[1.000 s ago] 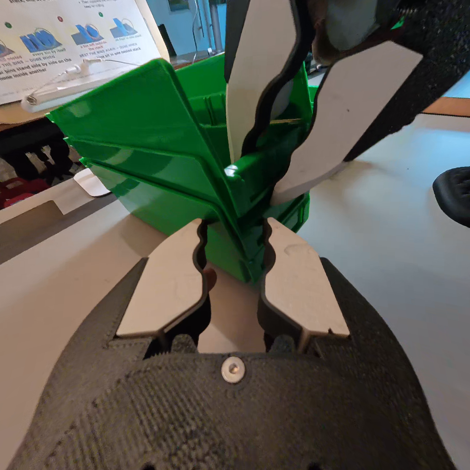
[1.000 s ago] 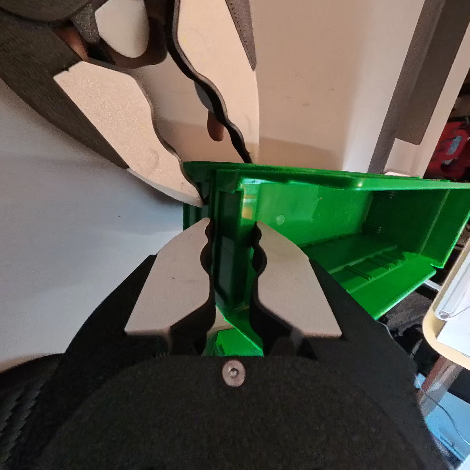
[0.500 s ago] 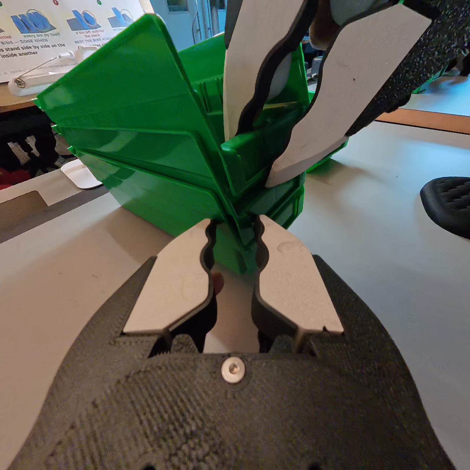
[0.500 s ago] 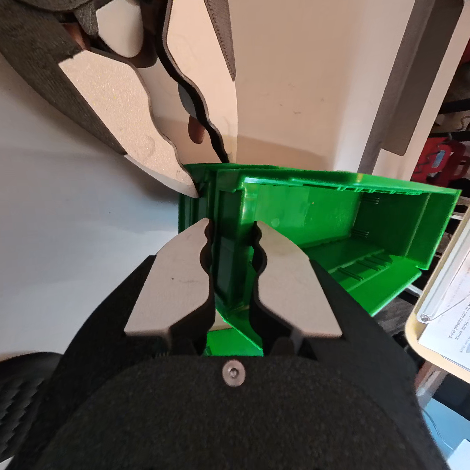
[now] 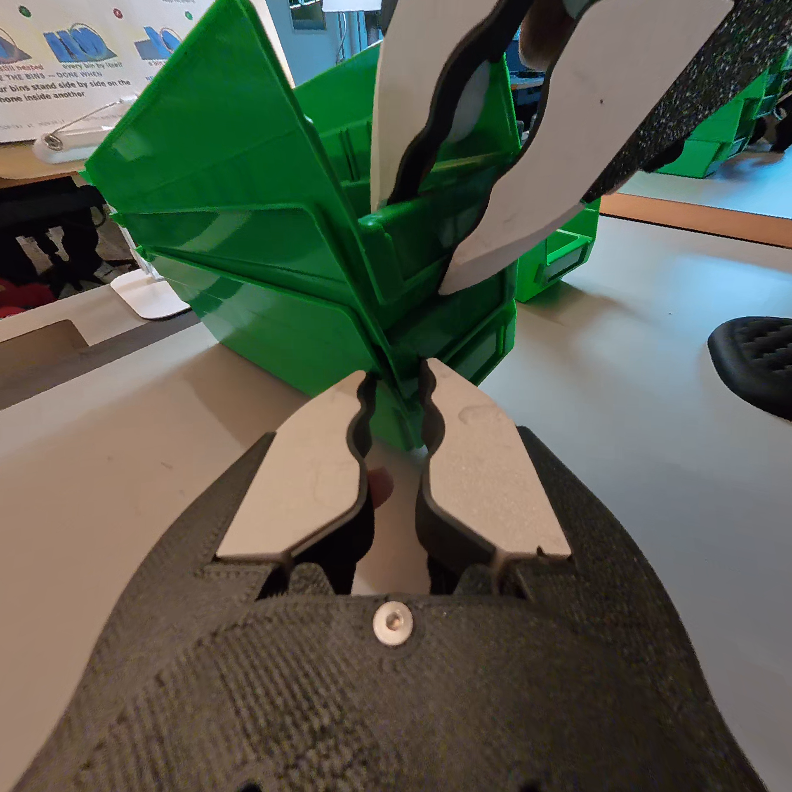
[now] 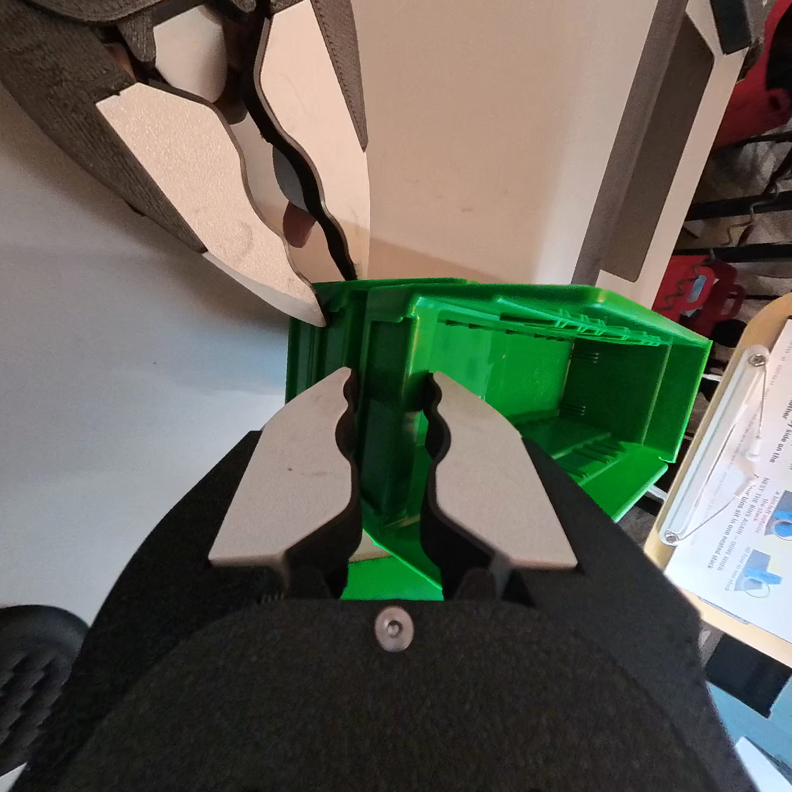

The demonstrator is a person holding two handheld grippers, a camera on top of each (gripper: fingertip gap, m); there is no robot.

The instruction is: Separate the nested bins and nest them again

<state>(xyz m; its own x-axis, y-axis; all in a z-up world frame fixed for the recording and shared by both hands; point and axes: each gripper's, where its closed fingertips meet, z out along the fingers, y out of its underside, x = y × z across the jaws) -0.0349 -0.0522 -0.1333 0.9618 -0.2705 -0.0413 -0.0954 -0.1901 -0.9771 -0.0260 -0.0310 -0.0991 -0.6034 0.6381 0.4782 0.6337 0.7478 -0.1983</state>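
A stack of nested green bins [image 5: 291,334] stands on the pale table [image 5: 128,428]. The top bin [image 5: 223,141] is tilted up out of the stack, back end high. My right gripper [image 5: 418,244] comes down from above and is shut on the top bin's front wall. In the right wrist view the right gripper [image 6: 390,377] clamps that wall, with the top bin's hollow inside [image 6: 535,385] beyond it. My left gripper [image 5: 396,373] is shut on the front corner of the lower bins. In the right wrist view the left gripper [image 6: 336,298] touches the lower stack [image 6: 304,355].
An instruction sheet on a clipboard stand [image 5: 64,64] is behind the stack to the left, also in the right wrist view [image 6: 728,493]. Another green bin [image 5: 557,257] sits behind the stack to the right. A black textured pad [image 5: 754,364] lies at the right edge. My right fingertips sit around 5 cm from my left ones.
The top bin has tilted and risen further out of the stack in the right gripper. The left gripper has closed in on the lower bins' corner.
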